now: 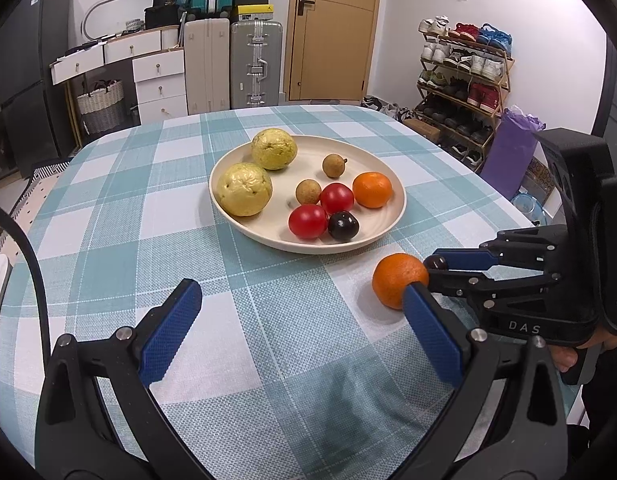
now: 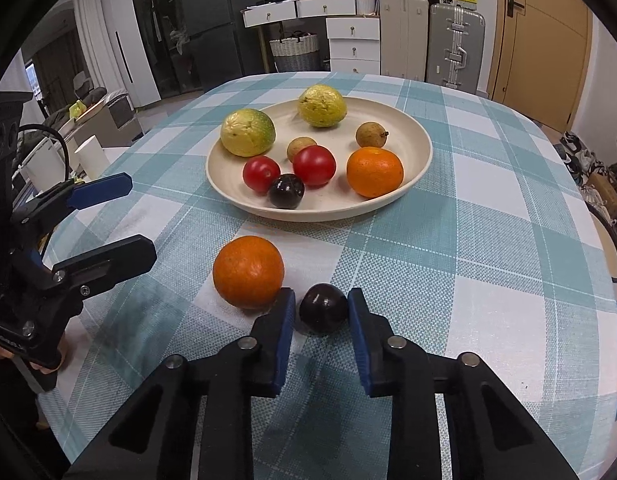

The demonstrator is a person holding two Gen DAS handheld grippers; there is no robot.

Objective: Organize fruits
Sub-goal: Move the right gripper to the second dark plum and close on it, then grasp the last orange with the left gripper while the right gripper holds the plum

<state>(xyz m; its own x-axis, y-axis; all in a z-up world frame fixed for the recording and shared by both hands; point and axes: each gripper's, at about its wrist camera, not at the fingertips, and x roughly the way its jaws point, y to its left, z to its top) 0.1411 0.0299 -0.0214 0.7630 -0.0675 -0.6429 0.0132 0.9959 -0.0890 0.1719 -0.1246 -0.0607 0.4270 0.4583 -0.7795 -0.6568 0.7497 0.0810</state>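
A cream plate (image 1: 228, 160) (image 2: 422, 140) on the checked tablecloth holds two yellow-green guavas, two brown longans, two red tomatoes, an orange and a dark plum. A second orange (image 1: 396, 278) (image 2: 247, 271) lies on the cloth in front of the plate. Beside it lies a second dark plum (image 2: 323, 308), mostly hidden in the left wrist view (image 1: 436, 262). My right gripper (image 2: 321, 308) (image 1: 422, 276) has its jaws around this plum, pads at its sides, a thin gap on the left. My left gripper (image 1: 300, 300) (image 2: 140, 220) is open and empty, left of the loose orange.
The table edge curves round on all sides. Beyond it stand suitcases (image 1: 254, 64), white drawers (image 1: 160, 84), a door (image 1: 332, 28) and a shoe rack (image 1: 464, 80). White cups (image 2: 92, 156) stand off the table's left side.
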